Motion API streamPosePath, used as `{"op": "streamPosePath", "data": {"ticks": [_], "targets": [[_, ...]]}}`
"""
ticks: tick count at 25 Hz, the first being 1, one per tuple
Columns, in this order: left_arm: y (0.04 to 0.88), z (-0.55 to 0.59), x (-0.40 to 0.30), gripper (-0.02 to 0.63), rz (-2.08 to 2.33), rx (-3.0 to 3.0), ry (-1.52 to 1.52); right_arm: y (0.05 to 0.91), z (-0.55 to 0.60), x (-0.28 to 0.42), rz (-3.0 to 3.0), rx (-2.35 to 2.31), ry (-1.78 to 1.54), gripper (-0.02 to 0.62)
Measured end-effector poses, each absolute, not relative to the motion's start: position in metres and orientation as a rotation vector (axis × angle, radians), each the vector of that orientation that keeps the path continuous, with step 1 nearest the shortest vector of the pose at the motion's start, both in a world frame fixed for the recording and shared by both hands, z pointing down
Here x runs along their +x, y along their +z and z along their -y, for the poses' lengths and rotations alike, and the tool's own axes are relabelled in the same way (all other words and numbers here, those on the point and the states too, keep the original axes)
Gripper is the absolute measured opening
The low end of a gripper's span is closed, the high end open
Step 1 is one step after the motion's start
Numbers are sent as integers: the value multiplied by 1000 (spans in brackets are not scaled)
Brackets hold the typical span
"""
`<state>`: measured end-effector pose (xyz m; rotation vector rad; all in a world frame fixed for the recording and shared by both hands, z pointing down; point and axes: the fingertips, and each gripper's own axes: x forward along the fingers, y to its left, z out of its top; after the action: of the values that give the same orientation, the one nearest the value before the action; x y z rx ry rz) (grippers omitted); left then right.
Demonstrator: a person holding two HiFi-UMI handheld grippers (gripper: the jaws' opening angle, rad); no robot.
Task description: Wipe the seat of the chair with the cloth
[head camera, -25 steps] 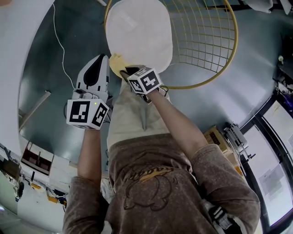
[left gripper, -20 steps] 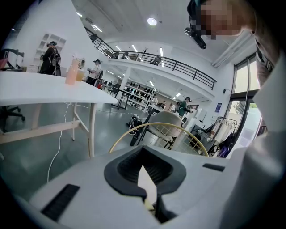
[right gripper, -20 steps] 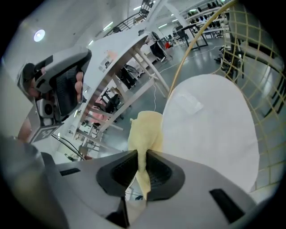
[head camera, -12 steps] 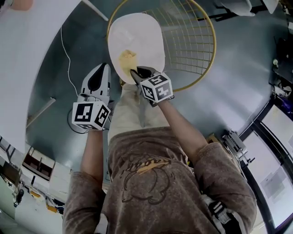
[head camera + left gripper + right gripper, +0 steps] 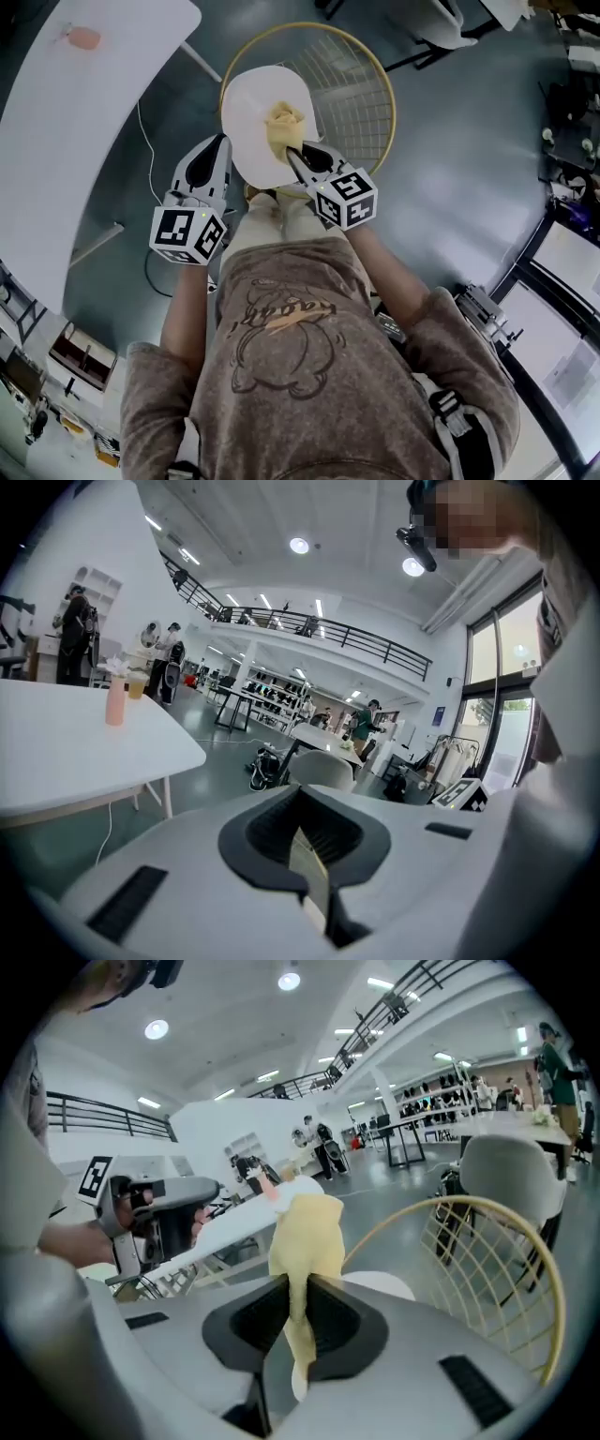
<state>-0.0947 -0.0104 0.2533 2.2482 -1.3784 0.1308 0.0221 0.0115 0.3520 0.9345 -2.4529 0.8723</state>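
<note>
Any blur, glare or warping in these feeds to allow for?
Head view: strong fisheye bend, even light, cloth and seat sharp. Right gripper view: cloth soft close to the lens, ceiling lamps flare. Left gripper view: dark corners, bright windows at right.

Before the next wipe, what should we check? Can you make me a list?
1. Cloth gripped firmly: ok. The right gripper has its jaws shut on it.
2. Cloth over the seat: ok. In the head view it sits above the white seat.
3. Cloth pressing on the seat: cannot tell.
4. Left gripper out of the way: ok. It is shut, holds nothing, and is beside the seat's edge.
5. Cloth away from the chair's wire back: ok.
</note>
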Motion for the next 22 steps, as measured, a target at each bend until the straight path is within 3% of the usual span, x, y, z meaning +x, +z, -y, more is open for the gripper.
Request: {"op": "streamPosePath", "data": {"ticks": [10,22], "targets": [[168,-12,-63,9,1394,2309,69,229,-10,87,2601,1118,672,69],[116,-24,-68,9,1461,2391,4,123,-4,111,2759,1281,342,69]]}}
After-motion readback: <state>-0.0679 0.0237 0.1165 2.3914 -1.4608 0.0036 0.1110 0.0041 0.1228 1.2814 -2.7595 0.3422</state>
